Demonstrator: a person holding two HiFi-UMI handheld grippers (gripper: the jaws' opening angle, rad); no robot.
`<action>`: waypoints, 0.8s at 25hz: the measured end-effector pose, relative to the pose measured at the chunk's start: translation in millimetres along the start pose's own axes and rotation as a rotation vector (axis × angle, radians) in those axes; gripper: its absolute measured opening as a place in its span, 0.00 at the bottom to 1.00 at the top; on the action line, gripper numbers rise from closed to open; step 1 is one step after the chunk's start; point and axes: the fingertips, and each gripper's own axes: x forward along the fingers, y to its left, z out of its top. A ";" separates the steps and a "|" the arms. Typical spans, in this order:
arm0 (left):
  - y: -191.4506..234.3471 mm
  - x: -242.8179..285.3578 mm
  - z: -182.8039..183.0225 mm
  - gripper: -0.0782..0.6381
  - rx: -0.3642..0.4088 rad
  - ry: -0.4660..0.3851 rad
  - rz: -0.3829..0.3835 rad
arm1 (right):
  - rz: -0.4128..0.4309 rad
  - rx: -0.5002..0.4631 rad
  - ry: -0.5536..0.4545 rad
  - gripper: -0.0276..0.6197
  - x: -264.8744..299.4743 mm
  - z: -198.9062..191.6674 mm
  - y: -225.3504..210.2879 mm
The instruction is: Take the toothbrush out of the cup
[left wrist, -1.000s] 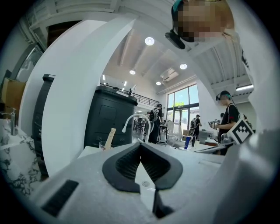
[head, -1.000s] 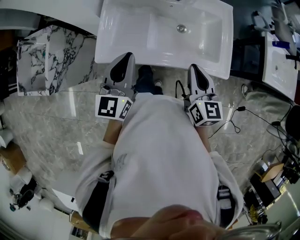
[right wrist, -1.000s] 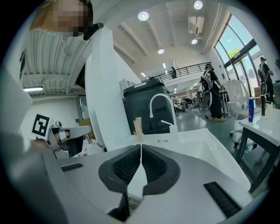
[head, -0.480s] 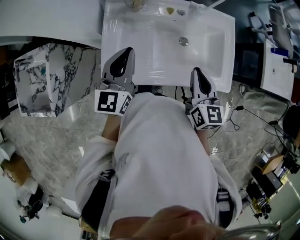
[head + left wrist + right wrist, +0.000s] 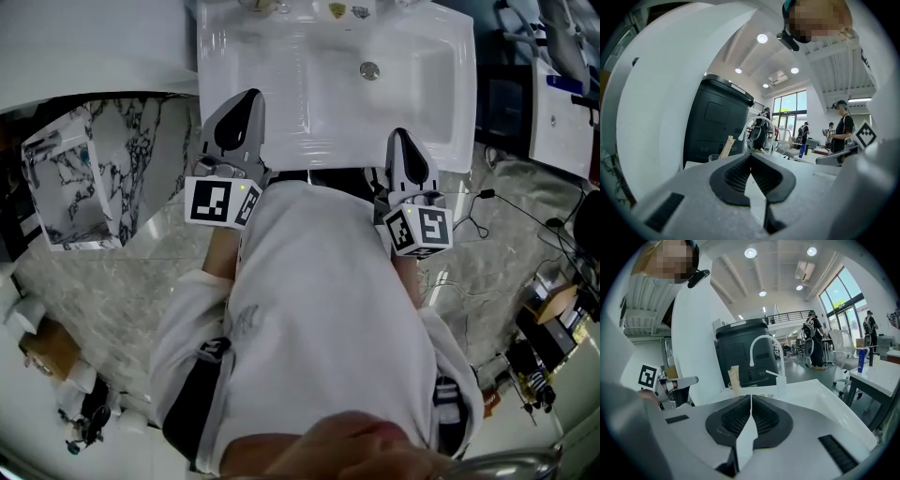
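The left gripper (image 5: 750, 158) is showing its jaws pressed together with nothing between them, and the right gripper (image 5: 751, 399) is showing the same, its pads meeting on empty air. Both are hovering over the near edge of the sink (image 5: 281, 84), the left toward the sink's left side and the right toward its right, each pointing across the basin toward the sink's back. The toothbrush (image 5: 734, 375) is sitting in the cup (image 5: 735, 390) on the sink's back ledge, toward its left corner, well apart from either gripper. Its long axis is running close to upright, with the lower end down inside the cup and the upper end pointing up, clear of the rim. In the left gripper view it is leaning a little toward the sink's middle. It is looking pale beige, flat and stick-like, much like wood. Which end is carrying the bristles I cannot tell. The cup is looking clear and short. The white arched faucet (image 5: 764, 337) is rising from the middle of the sink's back edge. A clear bottle (image 5: 781, 380) with a white spout is standing on the same ledge, nearer the sink's middle than the cup.
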 end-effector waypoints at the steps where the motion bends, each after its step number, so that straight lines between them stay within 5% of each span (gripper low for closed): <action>1: 0.5 -0.1 -0.3 0.13 -0.001 0.000 -0.001 | -0.003 0.000 -0.001 0.07 0.3 -0.4 0.1; 20: 6.5 6.8 11.3 0.13 0.017 -0.018 0.008 | 0.029 -0.012 -0.019 0.07 16.5 10.7 2.6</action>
